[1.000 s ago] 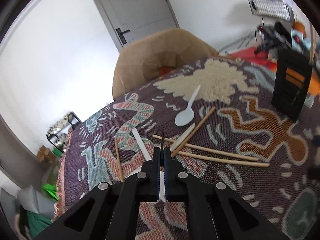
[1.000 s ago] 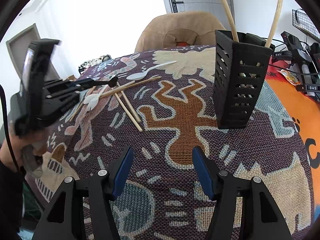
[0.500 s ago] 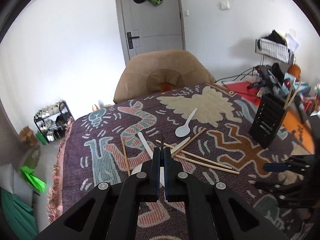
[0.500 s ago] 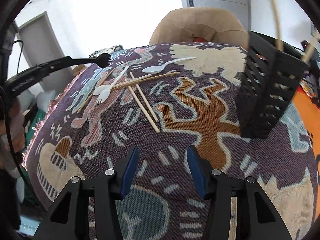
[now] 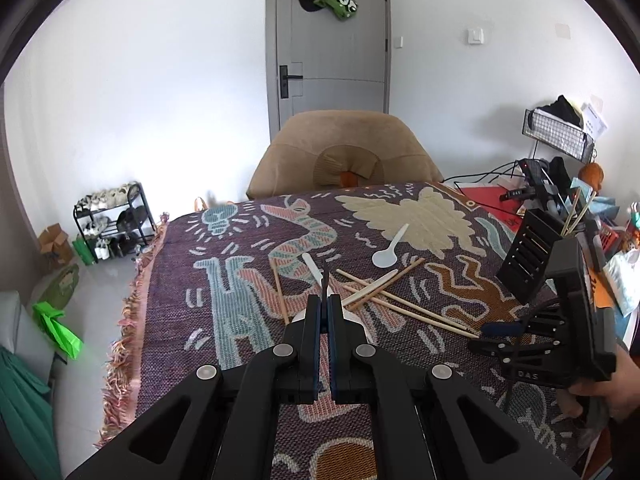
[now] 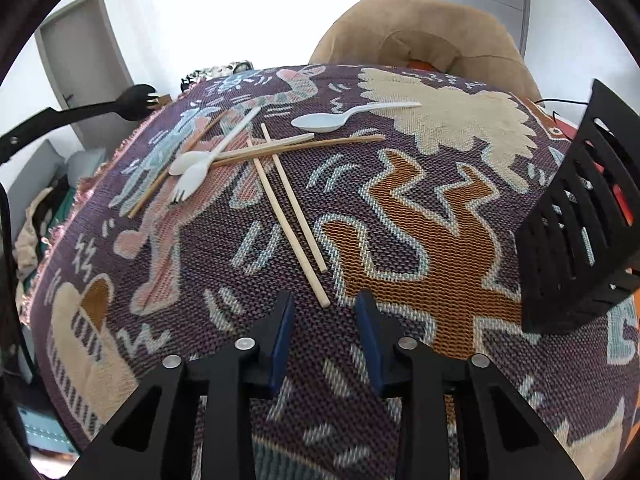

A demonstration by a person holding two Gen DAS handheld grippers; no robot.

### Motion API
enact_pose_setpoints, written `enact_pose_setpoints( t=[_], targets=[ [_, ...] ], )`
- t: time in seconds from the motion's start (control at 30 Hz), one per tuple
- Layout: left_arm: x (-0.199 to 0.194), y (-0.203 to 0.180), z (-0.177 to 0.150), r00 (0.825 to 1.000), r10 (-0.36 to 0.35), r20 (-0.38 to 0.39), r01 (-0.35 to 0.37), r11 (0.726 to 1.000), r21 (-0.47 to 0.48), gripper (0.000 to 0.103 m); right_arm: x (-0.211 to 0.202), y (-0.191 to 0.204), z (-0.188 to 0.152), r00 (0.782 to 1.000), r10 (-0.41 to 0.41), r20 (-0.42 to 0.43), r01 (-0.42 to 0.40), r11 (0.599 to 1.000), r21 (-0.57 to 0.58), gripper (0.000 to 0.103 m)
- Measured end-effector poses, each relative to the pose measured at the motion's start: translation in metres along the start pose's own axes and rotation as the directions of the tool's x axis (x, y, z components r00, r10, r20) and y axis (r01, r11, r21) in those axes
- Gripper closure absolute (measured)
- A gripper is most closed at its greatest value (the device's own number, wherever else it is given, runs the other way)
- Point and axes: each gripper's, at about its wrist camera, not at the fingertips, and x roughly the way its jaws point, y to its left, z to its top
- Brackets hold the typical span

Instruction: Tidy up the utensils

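My left gripper is shut on a black fork, whose thin handle pokes out between the pads, above the patterned cloth. On the cloth lie several wooden chopsticks, a white spoon, a white fork and a second white spoon. My right gripper hovers over the near ends of two chopsticks with its jaws closing; the pads press on nothing. It also shows in the left wrist view as the right gripper. A black slotted holder with chopsticks in it stands to the right.
A tan chair stands behind the table, in front of a grey door. The cloth's fringed edge runs along the left. A shoe rack is on the floor at left. Cables and clutter crowd the right side.
The left gripper has risen and rolled level, still holding the black fork. The right gripper has moved left from the holder toward the chopsticks, and its jaws have narrowed.
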Motion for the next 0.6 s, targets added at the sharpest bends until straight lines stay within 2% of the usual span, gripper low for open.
enact_pose_setpoints(
  t=[0.07,0.2,0.4,0.6],
  targets=[
    [-0.002,0.001,-0.001,1.0,-0.004,0.002,0.004,1.0,-0.005,0.101,0.002,0.005,0.001,1.0,-0.018,0.004,0.018,1.0,-0.024,0.076],
    [-0.003,0.001,-0.004,1.0,-0.014,0.003,0.014,1.0,-0.005,0.101,0.002,0.012,0.001,1.0,-0.013,0.005,0.013,0.999,-0.045,0.093],
    [-0.009,-0.002,-0.003,1.0,-0.021,0.008,0.021,1.0,-0.005,0.101,-0.012,0.015,-0.004,0.999,0.037,0.033,-0.036,0.999,-0.033,0.095],
    [-0.016,-0.014,0.001,0.999,-0.037,0.02,0.037,0.999,0.011,0.101,-0.056,0.003,-0.009,0.988,0.092,0.121,-0.097,0.995,0.033,0.095]
  ],
)
